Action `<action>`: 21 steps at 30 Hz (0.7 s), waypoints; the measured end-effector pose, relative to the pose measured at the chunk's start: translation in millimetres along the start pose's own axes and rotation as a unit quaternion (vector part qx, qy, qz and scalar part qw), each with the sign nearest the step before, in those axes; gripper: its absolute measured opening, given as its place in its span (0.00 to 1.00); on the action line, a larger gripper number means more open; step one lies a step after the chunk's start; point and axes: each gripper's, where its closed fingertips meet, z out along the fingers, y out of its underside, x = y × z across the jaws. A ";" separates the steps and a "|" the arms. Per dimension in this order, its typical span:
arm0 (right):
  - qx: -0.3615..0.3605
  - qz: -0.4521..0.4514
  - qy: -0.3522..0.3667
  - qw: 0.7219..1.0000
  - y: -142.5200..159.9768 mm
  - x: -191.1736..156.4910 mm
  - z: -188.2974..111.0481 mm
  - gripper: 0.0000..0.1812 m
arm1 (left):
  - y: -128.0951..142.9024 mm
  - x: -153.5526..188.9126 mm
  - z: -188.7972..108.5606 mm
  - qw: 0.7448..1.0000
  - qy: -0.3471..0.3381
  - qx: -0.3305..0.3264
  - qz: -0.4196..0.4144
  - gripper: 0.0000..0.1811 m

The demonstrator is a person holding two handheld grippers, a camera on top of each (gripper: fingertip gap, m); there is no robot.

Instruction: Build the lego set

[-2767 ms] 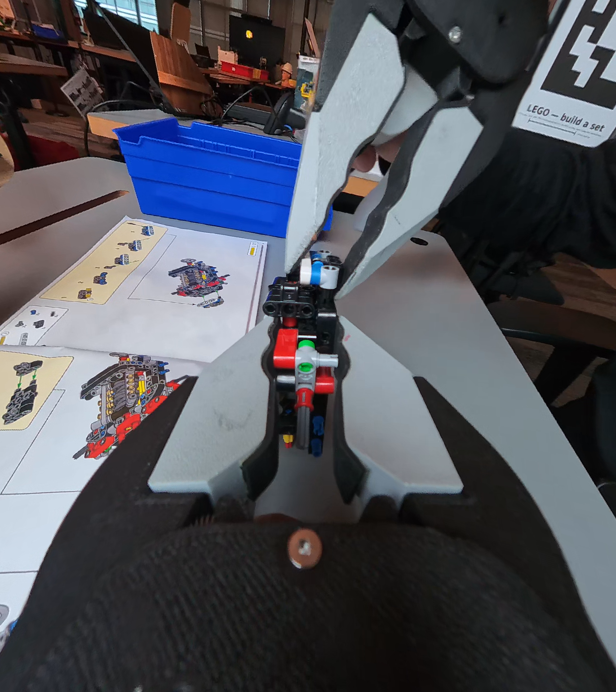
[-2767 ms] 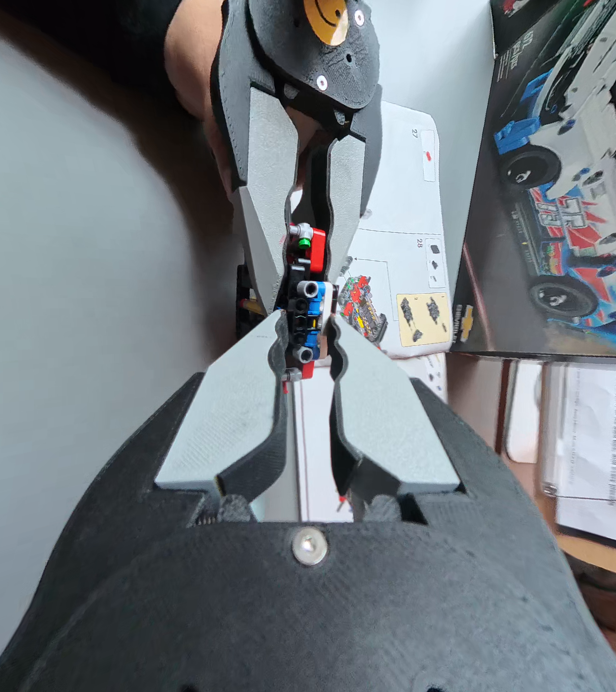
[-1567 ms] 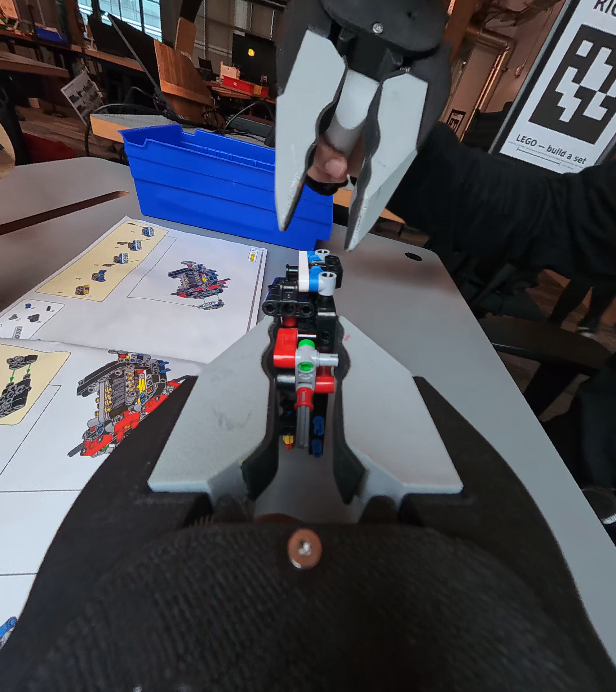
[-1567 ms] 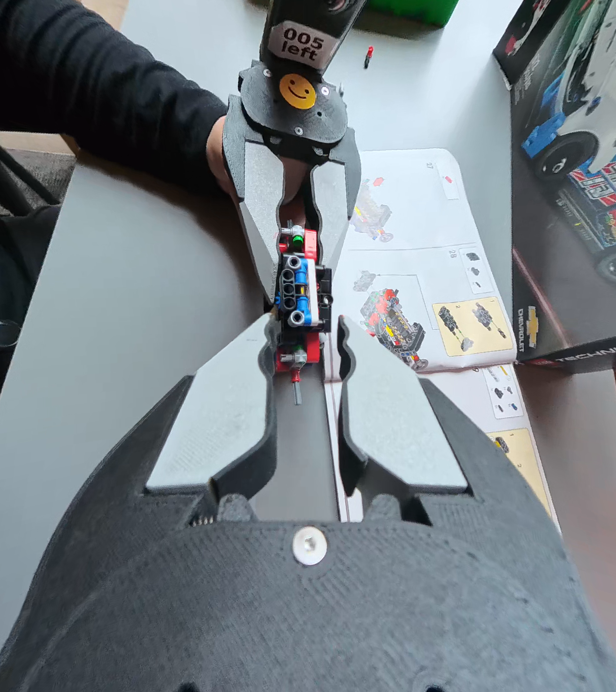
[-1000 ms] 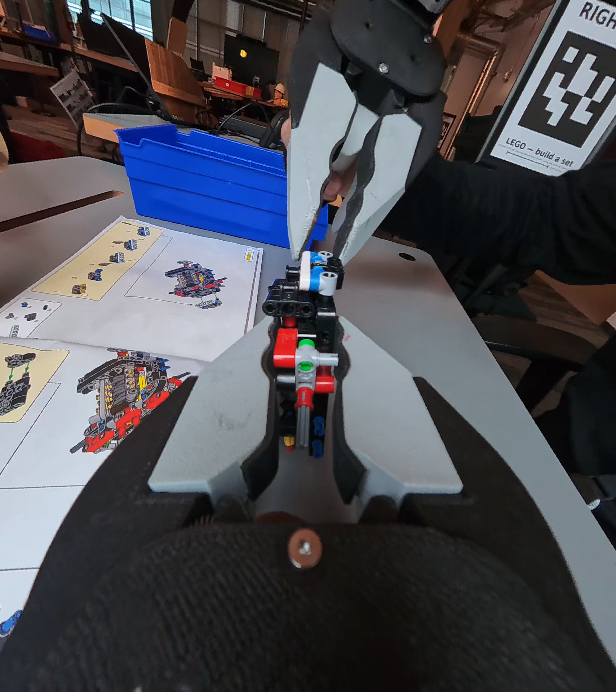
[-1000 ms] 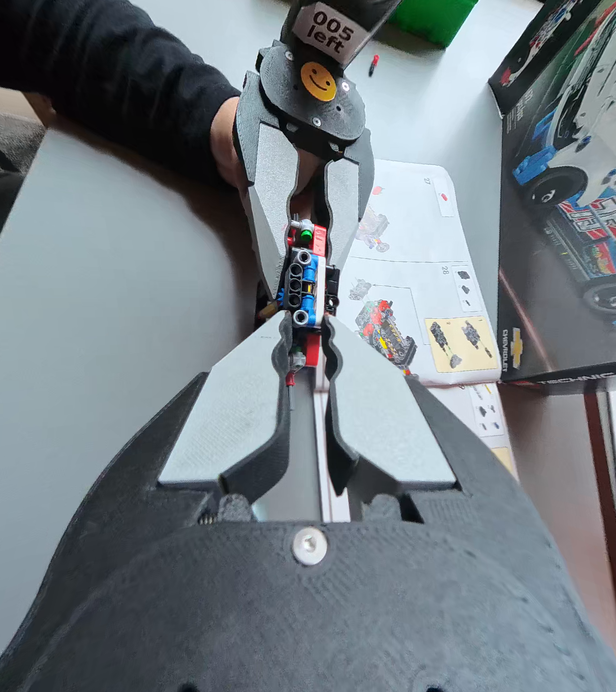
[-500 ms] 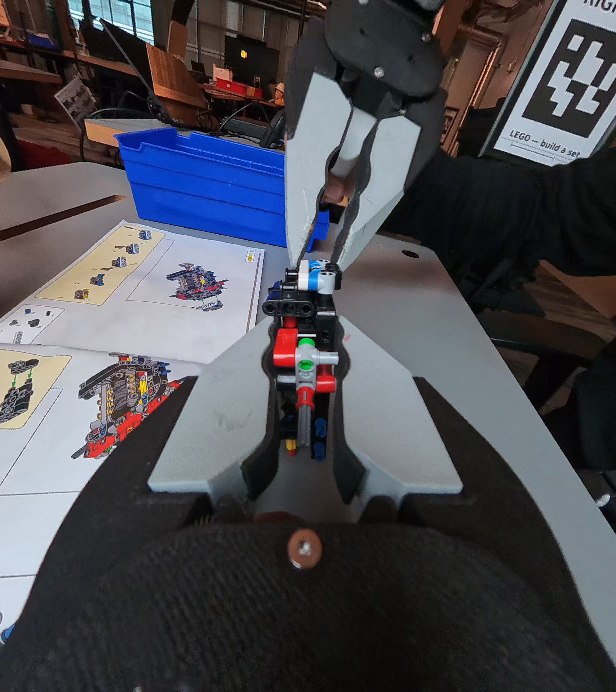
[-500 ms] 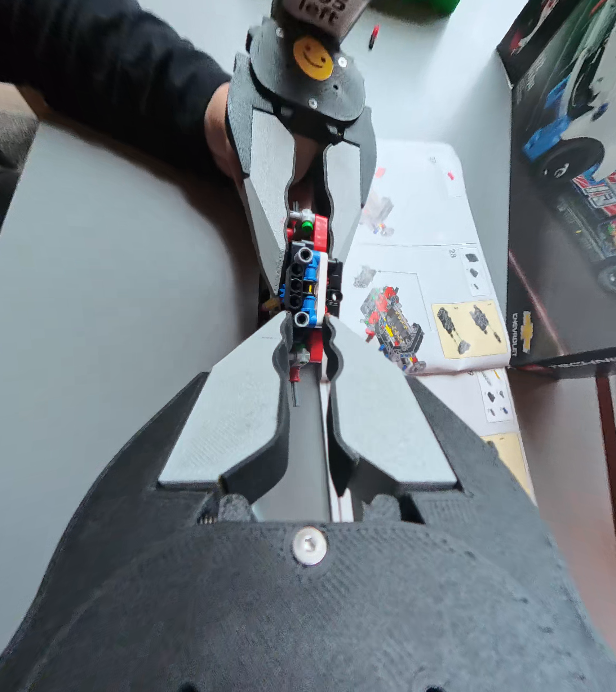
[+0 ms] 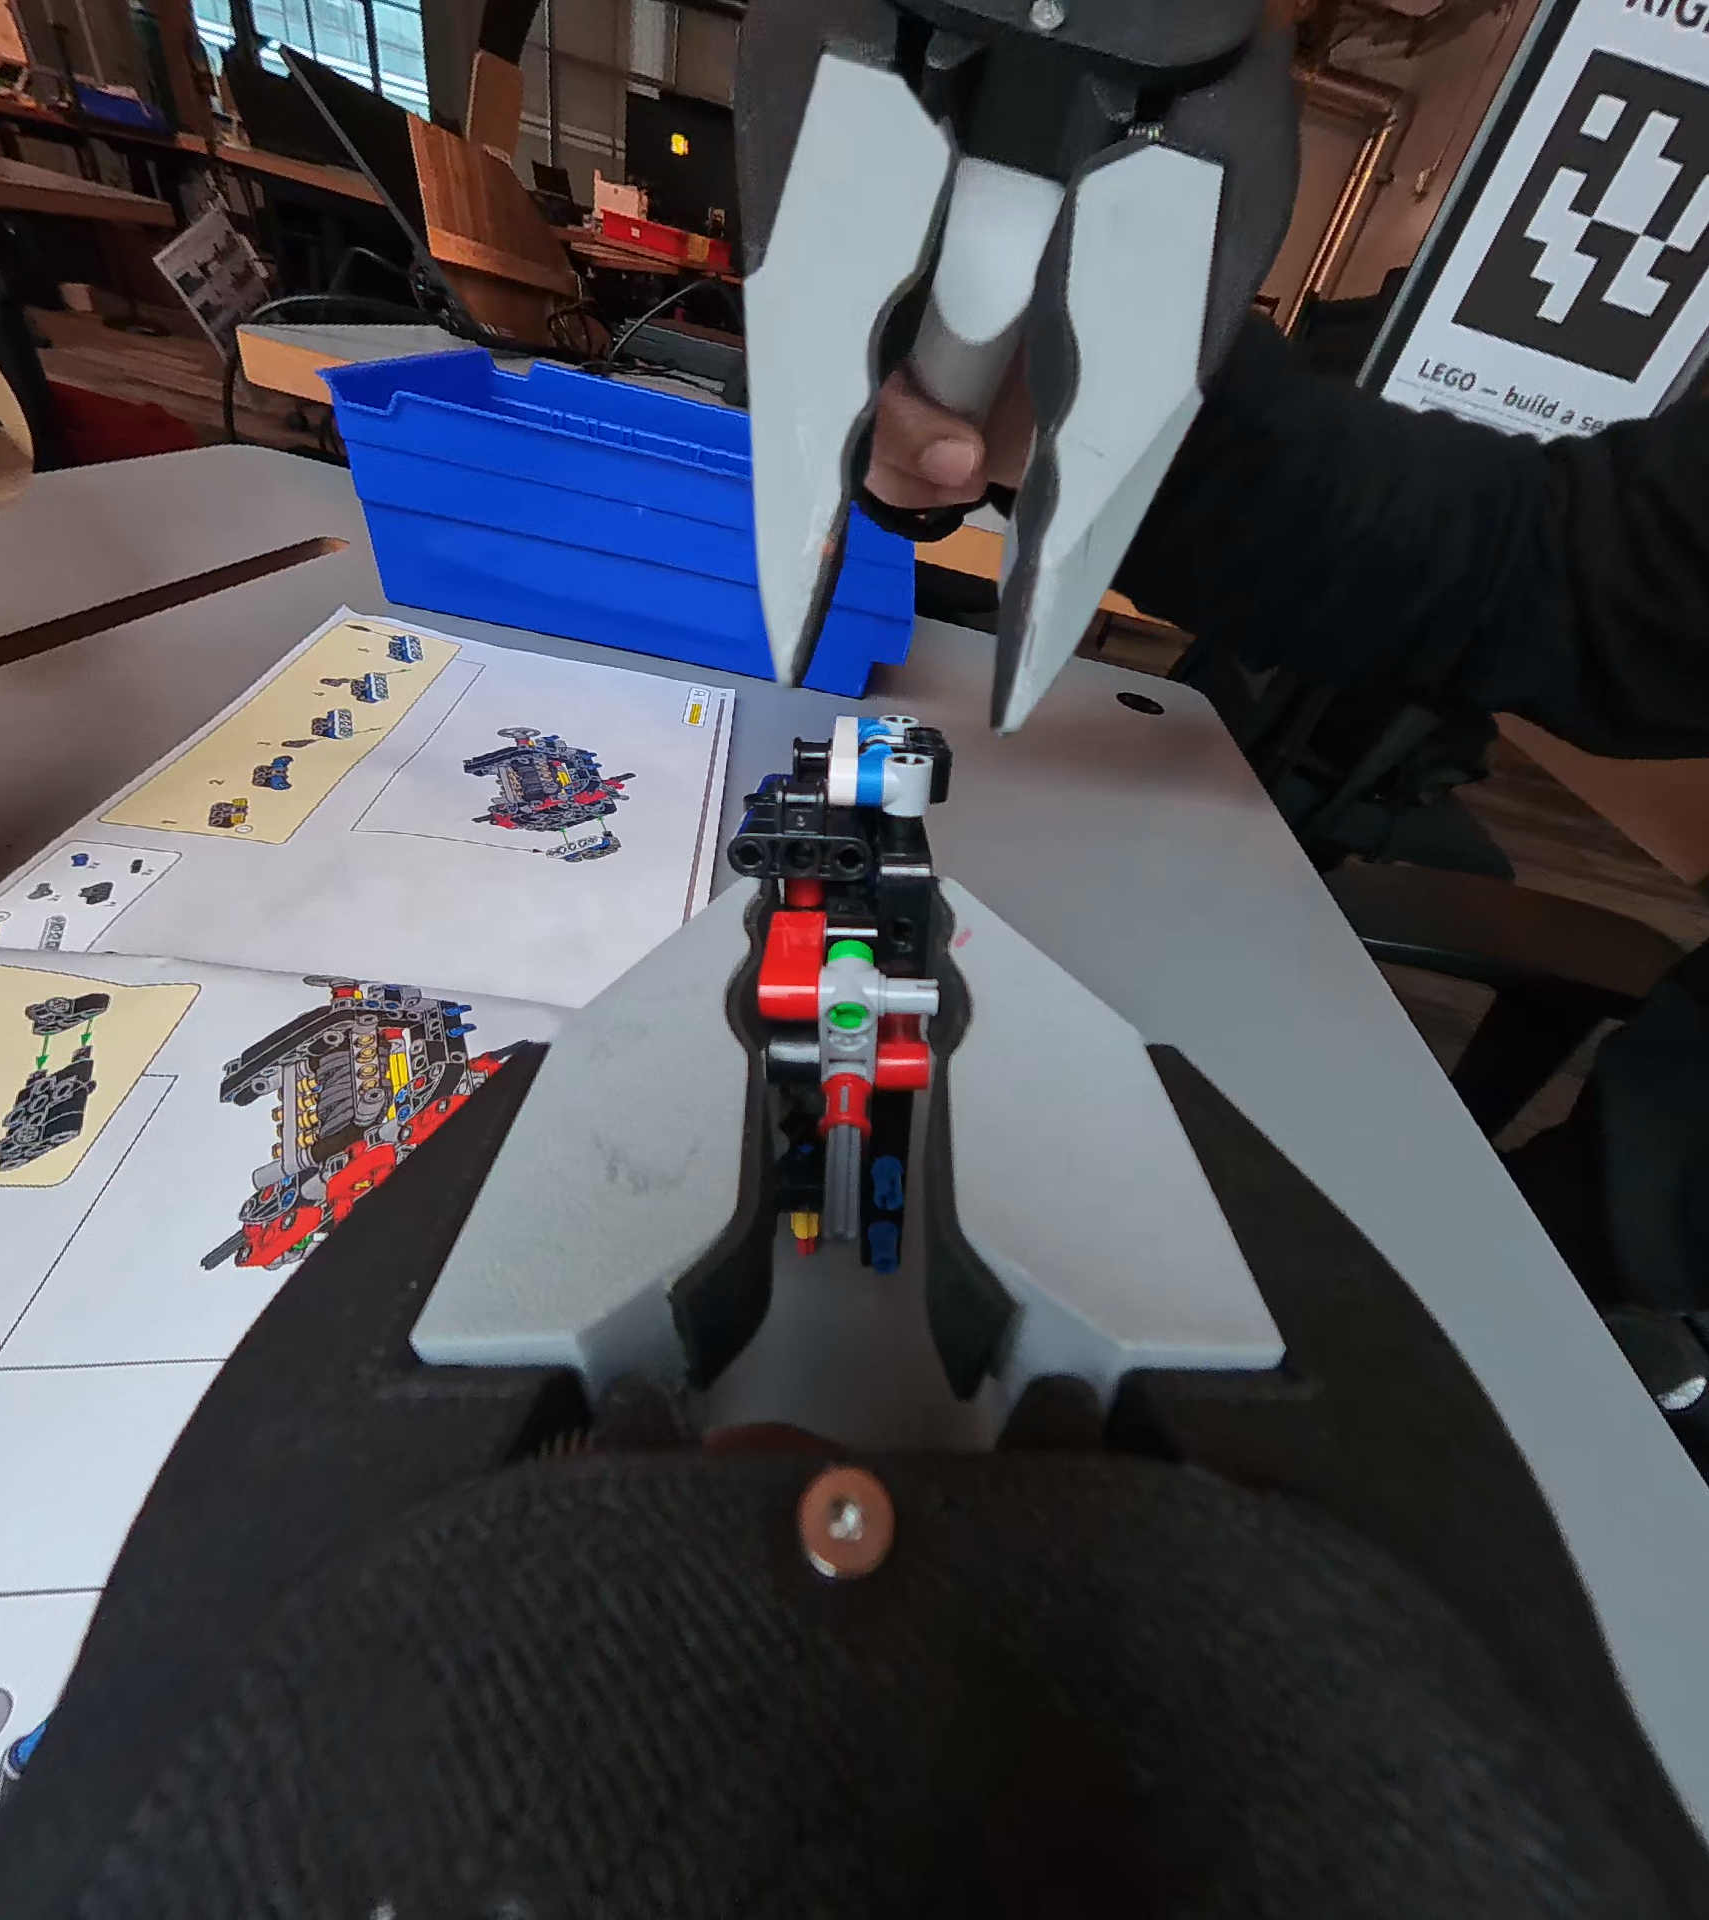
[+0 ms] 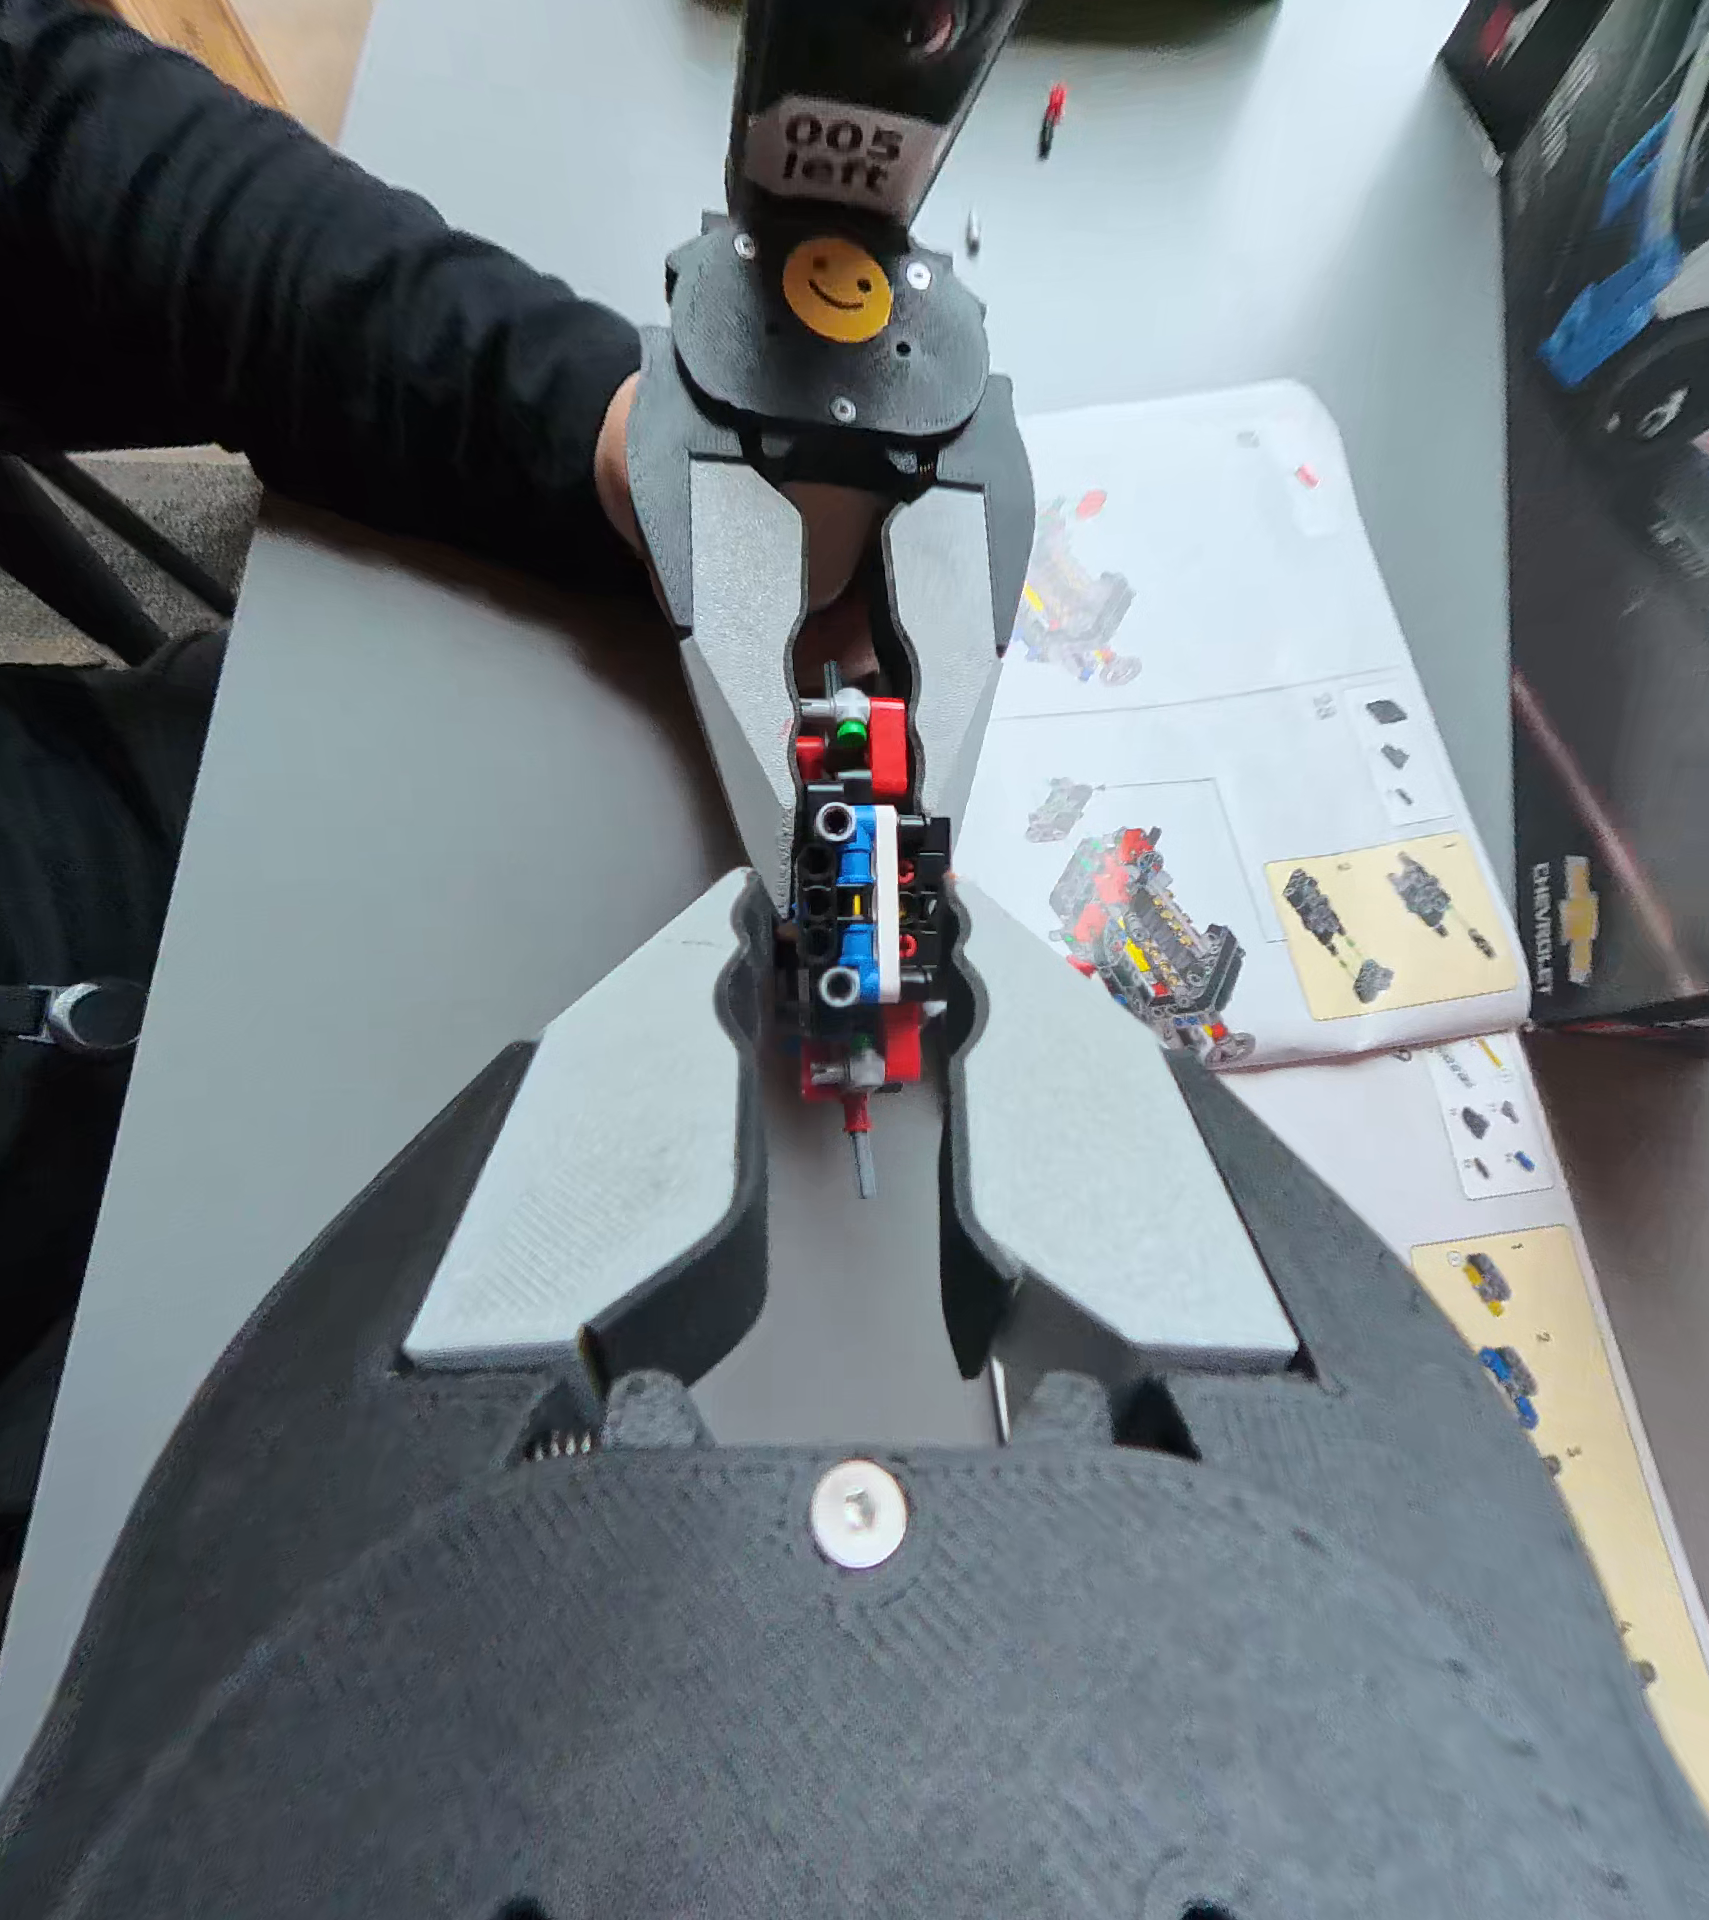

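My left gripper (image 9: pixel 845 904) is shut on a small lego assembly (image 9: pixel 834 997) of black, red and grey parts, held above the grey table (image 9: pixel 1193 935). A blue and white piece (image 9: pixel 876 774) sits on the assembly's top end. My right gripper (image 9: pixel 897 696) hangs open just above that piece, tips apart and not touching it. In the right wrist view, my right gripper (image 10: pixel 855 899) looks down with its fingers on either side of the assembly (image 10: pixel 855 1049). The left gripper (image 10: pixel 860 831) grips the assembly from the far side.
An open instruction booklet (image 9: pixel 330 914) lies left of the assembly; it also shows in the right wrist view (image 10: pixel 1234 644). A blue bin (image 9: pixel 569 520) stands behind it. The set's box (image 10: pixel 1660 520) lies at the right. A small red piece (image 10: pixel 1050 104) lies far off.
My right gripper, closed around the blue and white piece half a second ago, has opened and lifted a little above it. The left gripper still holds the assembly in place.
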 end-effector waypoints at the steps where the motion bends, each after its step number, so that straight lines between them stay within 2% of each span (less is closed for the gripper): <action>1: -0.012 0.004 -0.001 1.000 0.7 0.5 3.7 0.15 | 0.2 0.7 0.1 1.000 0.000 -0.001 0.003 0.14; 3: -0.032 0.008 -0.012 0.999 1.8 -1.5 8.3 0.09 | 0.4 0.7 0.3 1.000 -0.004 -0.003 0.007 0.14; 7: -0.066 0.013 -0.031 0.997 2.8 -2.5 9.0 0.09 | 0.5 1.3 0.1 1.000 -0.001 -0.004 0.008 0.14; 11: -0.137 -0.008 -0.059 0.989 7.2 -5.1 8.7 0.09 | 1.3 3.7 2.2 1.000 -0.003 -0.010 0.017 0.14; 14: -0.153 -0.028 -0.058 0.986 7.0 -3.0 11.6 0.09 | 0.8 0.8 0.6 1.000 -0.009 -0.009 0.006 0.14; 17: -0.129 -0.037 -0.063 0.989 7.1 -5.6 11.6 0.09 | 1.3 3.7 0.7 1.000 -0.006 -0.011 0.018 0.14; 21: -0.016 -0.013 -0.050 0.999 3.5 -2.1 11.3 0.09 | -0.3 0.9 0.1 1.000 0.001 0.002 -0.001 0.14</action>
